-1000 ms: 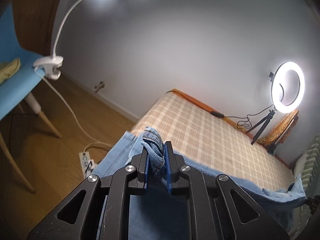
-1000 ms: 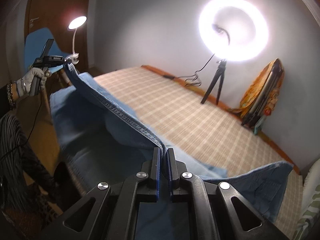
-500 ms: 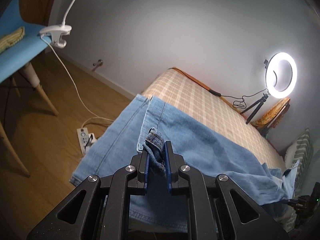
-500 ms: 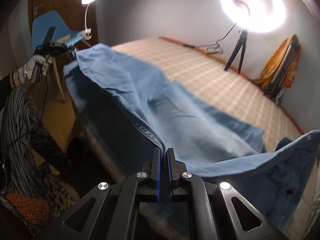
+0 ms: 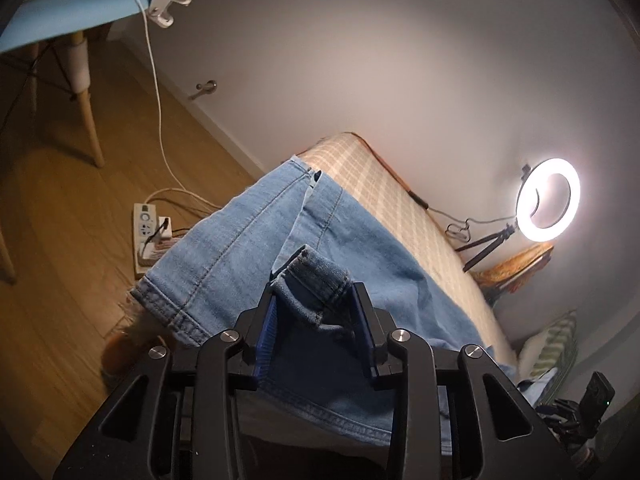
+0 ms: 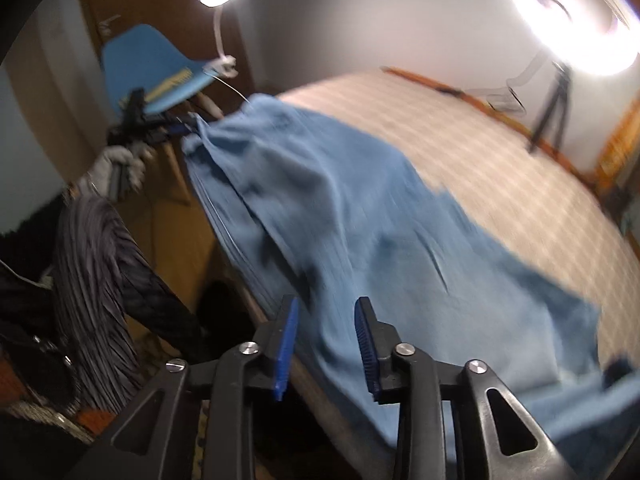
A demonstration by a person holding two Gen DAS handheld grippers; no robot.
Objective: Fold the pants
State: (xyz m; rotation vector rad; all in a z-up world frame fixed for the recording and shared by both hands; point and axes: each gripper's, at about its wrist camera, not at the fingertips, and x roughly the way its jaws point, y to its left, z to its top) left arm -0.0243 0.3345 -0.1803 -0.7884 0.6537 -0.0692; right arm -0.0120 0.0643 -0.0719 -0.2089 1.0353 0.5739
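Left wrist: left gripper (image 5: 314, 316) jaws parted, hem loose between | right gripper (image 6: 326, 336) jaws apart, empty | pants (image 5: 360, 280) spread on bed (image 5: 400, 196), leg over edge | progress: laid out, folds remaining.

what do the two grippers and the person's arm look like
Both the left gripper and right gripper are black plastic frames with triangular cut-outs, silver round screws and ridged blue pads. The left hand wears a pale glove, above a grey striped sleeve.
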